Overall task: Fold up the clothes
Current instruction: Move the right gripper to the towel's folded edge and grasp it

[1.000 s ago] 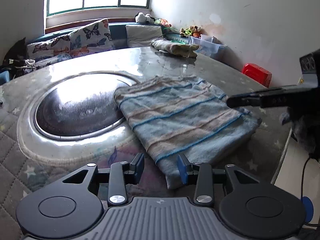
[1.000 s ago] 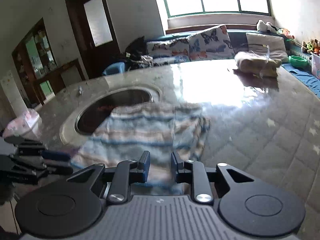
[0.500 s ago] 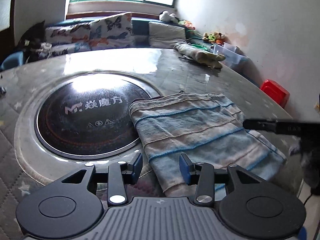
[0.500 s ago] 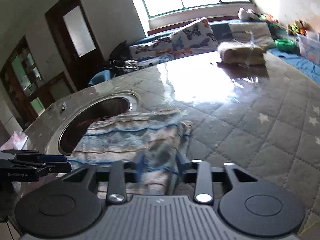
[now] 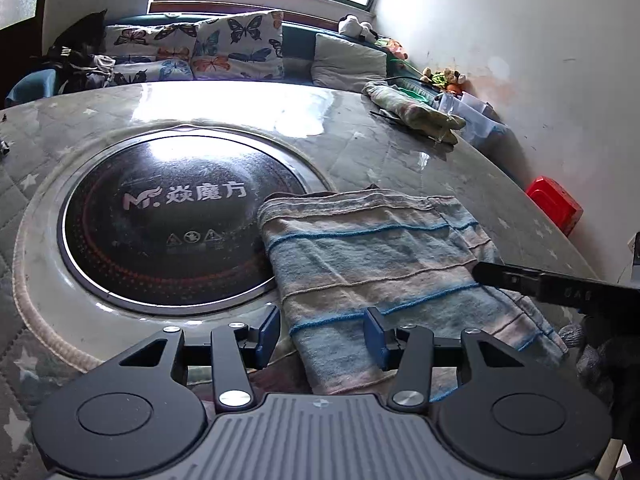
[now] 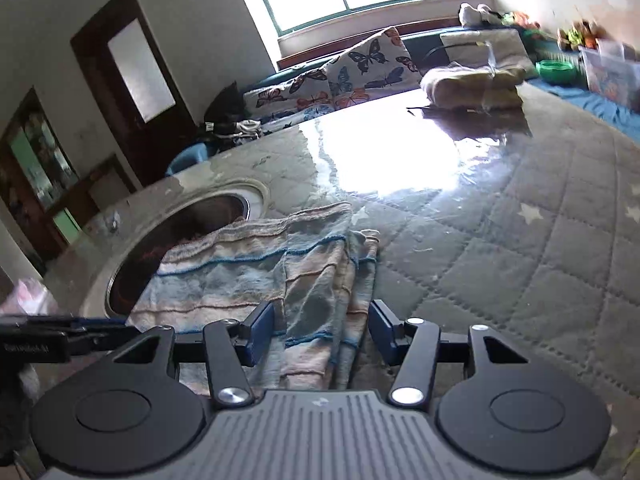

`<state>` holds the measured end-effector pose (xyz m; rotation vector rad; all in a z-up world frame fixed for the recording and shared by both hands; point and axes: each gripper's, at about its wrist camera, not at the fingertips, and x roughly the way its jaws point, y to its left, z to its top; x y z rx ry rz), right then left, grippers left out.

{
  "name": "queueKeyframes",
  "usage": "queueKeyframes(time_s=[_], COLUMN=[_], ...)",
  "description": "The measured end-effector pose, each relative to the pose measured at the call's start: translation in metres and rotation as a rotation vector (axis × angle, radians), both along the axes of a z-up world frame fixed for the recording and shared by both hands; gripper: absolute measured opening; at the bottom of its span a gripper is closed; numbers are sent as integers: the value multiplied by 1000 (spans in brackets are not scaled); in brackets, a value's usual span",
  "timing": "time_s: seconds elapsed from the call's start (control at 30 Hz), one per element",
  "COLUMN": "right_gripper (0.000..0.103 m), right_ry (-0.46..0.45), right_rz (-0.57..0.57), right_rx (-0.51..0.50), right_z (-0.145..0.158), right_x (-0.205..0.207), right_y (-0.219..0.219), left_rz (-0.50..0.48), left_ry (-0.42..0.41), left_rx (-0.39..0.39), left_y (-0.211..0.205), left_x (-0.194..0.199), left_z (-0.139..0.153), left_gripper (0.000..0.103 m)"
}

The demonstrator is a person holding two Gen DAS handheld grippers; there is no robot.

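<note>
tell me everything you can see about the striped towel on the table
The striped towel is a soft, terry-looking cloth in pale blue and beige bands with thin bright-blue lines. It lies folded and flat on the quilted table, one corner overlapping the round black cooktop. Its right side is bunched in layered folds. Both open grippers, left and right, straddle its near edge.

each wrist view looks low and close along its own open fingers across the table (image 5: 360,148) toward the window, the left one from the cooktop side, the right from the opposite edge, both sharing the striped cloth (image 5: 380,264) (image 6: 256,280) at frame centre.
</note>
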<state>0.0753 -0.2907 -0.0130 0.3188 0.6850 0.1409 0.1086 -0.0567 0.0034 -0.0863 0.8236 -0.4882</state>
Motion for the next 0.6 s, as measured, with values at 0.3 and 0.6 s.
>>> queueKeyframes(time_s=[0.3,0.6], right_gripper=[24,24], right_ry=[17,1], right_rz=[11,-8], right_rx=[66,122], right_z=[-2,-6], right_x=[0,-3], right_y=[0,-5], left_rz=[18,31], left_ry=[13,24], left_rx=[0,-30], left_y=[-2,1], left_x=[7,12], left_z=[-2,-4], left_gripper=[49,36])
